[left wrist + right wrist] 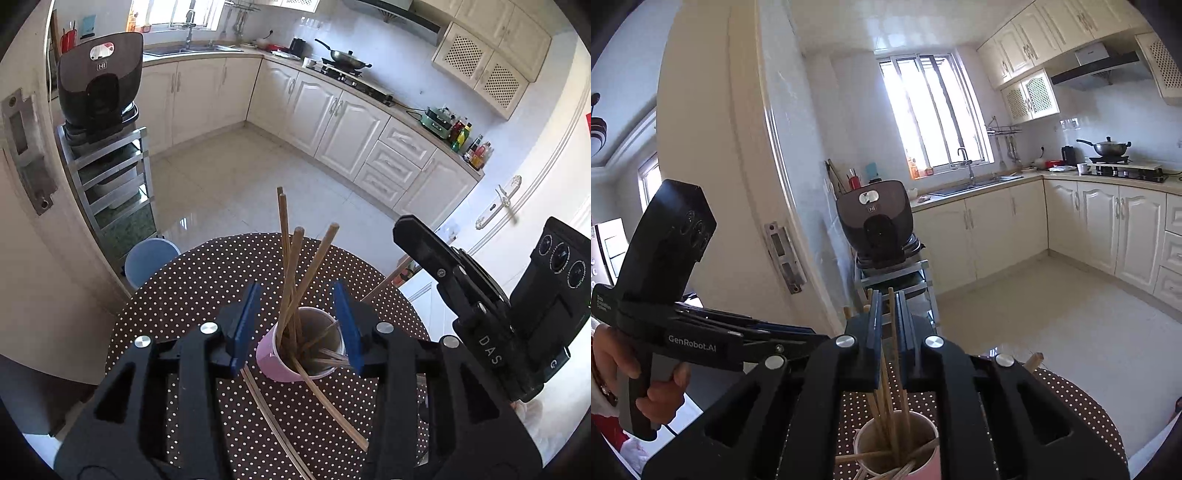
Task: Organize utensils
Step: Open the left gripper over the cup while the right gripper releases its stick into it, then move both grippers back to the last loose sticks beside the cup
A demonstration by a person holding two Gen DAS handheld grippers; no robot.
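Observation:
A pink cup (273, 358) stands on the round, dotted brown tablecloth (207, 280) with several wooden chopsticks (291, 258) upright in it. My left gripper (296, 291) is open, its blue pads (242, 328) standing either side of the cup, the left pad clear of the cup's wall. Two more chopsticks (340, 413) lie on the cloth in front of the cup. My right gripper (400, 227) comes in from the right. In its own view the right gripper (889, 299) is shut on one chopstick (893, 325) that runs down into the cup (932, 461).
A hand (661, 398) holds the left gripper's handle. Past the table edge (1082, 406) is tiled floor with a blue bin (147, 258). A metal rack with a dark rice cooker (99, 81) stands by the door frame. Cream cabinets (332, 110) line the far walls.

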